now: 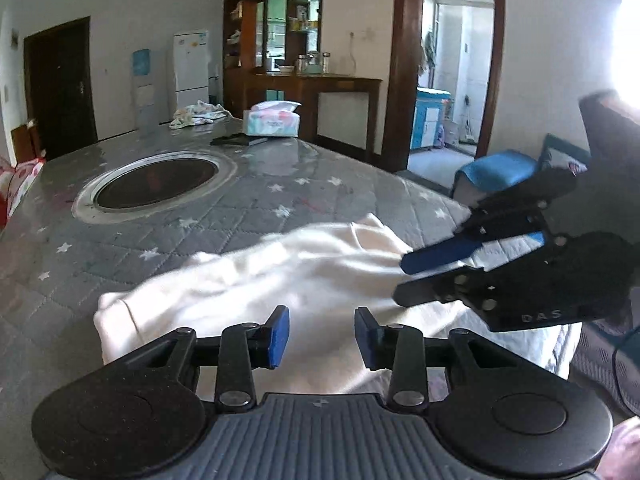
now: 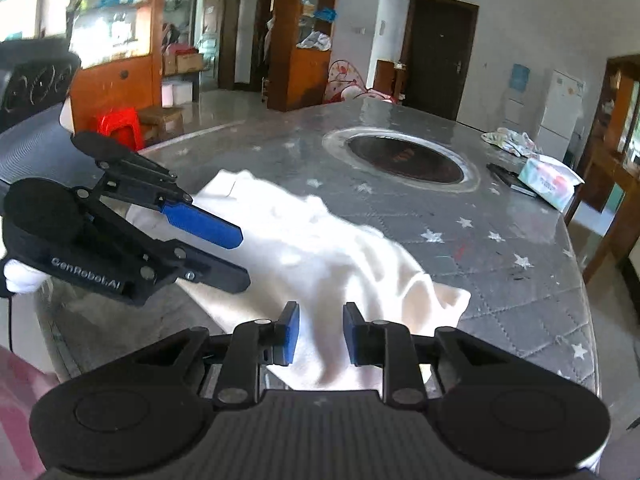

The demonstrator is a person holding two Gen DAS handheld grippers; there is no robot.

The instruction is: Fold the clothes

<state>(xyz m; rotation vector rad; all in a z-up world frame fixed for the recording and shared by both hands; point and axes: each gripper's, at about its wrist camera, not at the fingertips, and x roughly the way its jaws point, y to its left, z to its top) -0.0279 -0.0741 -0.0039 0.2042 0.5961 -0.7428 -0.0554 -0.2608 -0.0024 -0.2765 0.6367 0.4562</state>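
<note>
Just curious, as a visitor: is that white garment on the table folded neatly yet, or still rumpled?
Still rumpled. The white garment lies bunched in loose ridges and wrinkles on the grey starred table, with uneven edges and no flat, squared shape.

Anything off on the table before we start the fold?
The white garment lies bunched and wrinkled at the table's near edge, one corner flipped up, not flat. A second crumpled cloth sits at the far end beside a tissue box. Left gripper and right gripper are open, holding nothing.

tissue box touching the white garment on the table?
Apart. The left wrist view shows the tissue box at the table's far end, with bare star-print cover and the round inset between it and the white garment.
</note>
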